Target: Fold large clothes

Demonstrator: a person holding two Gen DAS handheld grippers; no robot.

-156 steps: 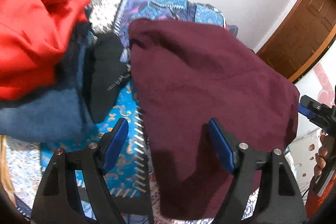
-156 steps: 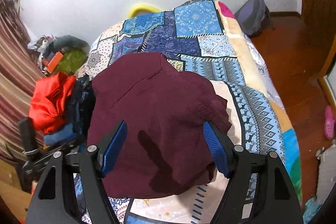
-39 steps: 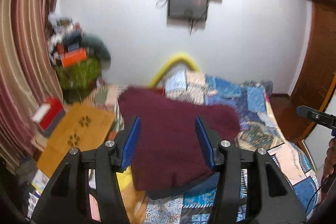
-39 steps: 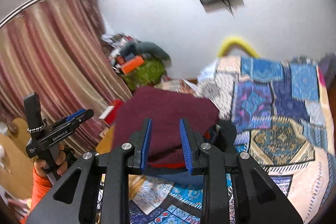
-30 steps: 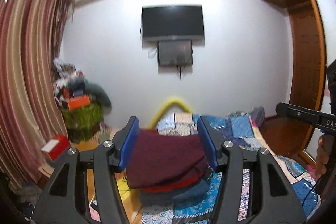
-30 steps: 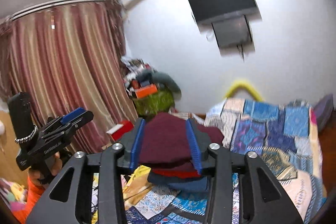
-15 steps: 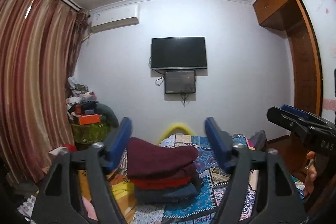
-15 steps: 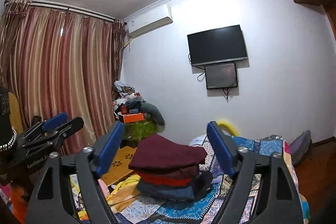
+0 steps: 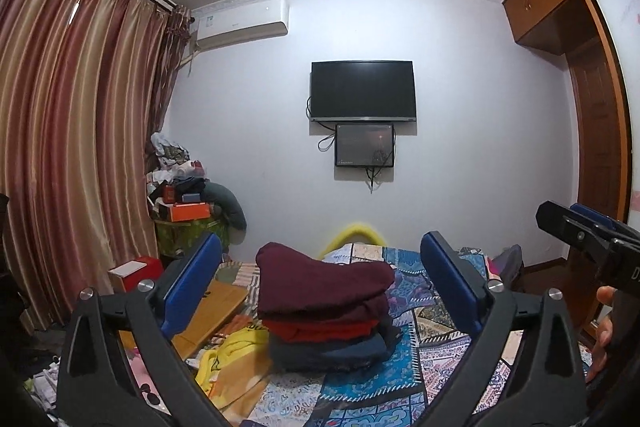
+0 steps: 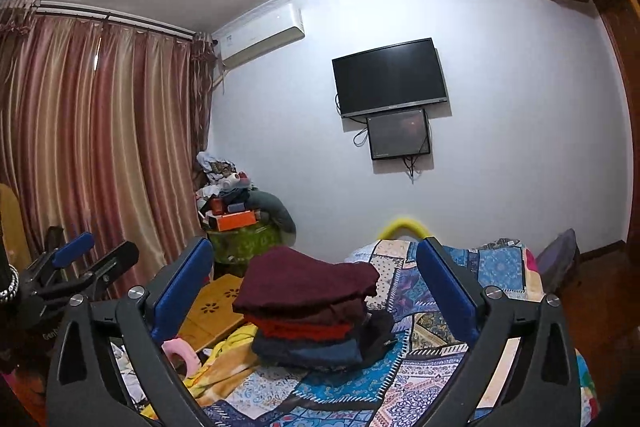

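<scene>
Clothes in a folded stack (image 9: 326, 311) sit on the patchwork bed (image 9: 404, 375), beyond both tools. Left gripper (image 9: 320, 287) and right gripper (image 10: 316, 287) hang spread wide, empty, apart from it. Far behind, a television (image 9: 362, 90) hangs.

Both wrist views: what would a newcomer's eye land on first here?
Most striking is the stack of folded clothes on the patchwork bedspread, a maroon garment on top, framed between the open blue fingers of each gripper. Behind it a black TV hangs on the white wall, with striped curtains filling the left side. Neither the left gripper nor the right gripper holds anything.
</scene>
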